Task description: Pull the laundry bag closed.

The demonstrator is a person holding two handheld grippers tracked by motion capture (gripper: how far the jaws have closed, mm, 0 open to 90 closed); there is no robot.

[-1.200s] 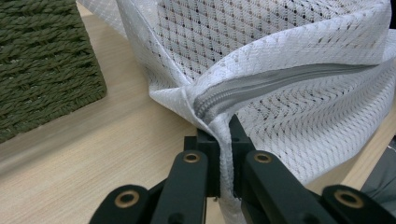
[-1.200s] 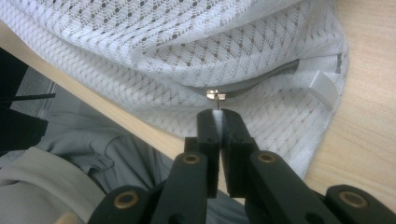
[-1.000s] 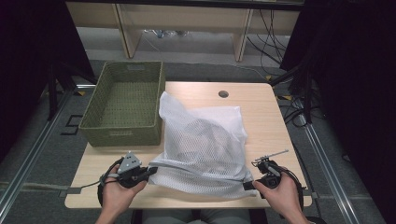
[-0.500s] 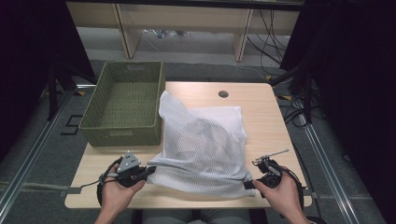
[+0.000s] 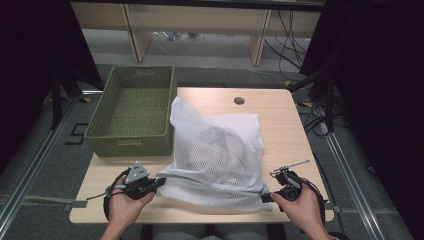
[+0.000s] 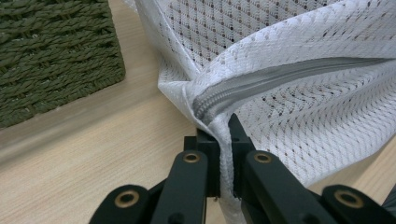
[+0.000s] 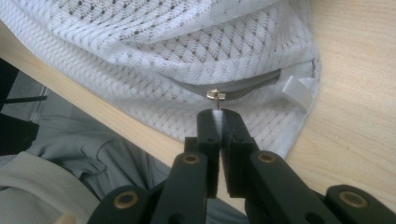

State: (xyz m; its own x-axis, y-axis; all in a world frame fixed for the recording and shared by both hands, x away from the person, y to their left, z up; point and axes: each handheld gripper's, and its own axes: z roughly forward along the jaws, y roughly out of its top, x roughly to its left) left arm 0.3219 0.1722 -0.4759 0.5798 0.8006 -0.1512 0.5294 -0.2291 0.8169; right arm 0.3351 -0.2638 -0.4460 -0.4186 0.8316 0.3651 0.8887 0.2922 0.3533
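Note:
A white mesh laundry bag (image 5: 220,150) with dark clothes inside lies on the wooden table (image 5: 280,115). Its grey zipper (image 6: 280,77) runs along the near edge. My left gripper (image 5: 161,181) pinches the bag's near left corner, shut on the mesh fabric (image 6: 303,70) right at the zipper's end, as the left gripper view (image 6: 225,135) shows close up. At the bag's near right corner my right gripper (image 5: 267,196) is shut on the small pull hanging from the metal zipper slider (image 7: 216,94); its jaws (image 7: 217,115) meet just below the slider.
A green woven basket (image 5: 135,110) stands at the table's left, touching the bag's far corner. A round cable hole (image 5: 239,100) sits at the back. A white label (image 7: 296,91) sticks out of the bag's seam. The person's lap (image 7: 70,154) lies below the near edge.

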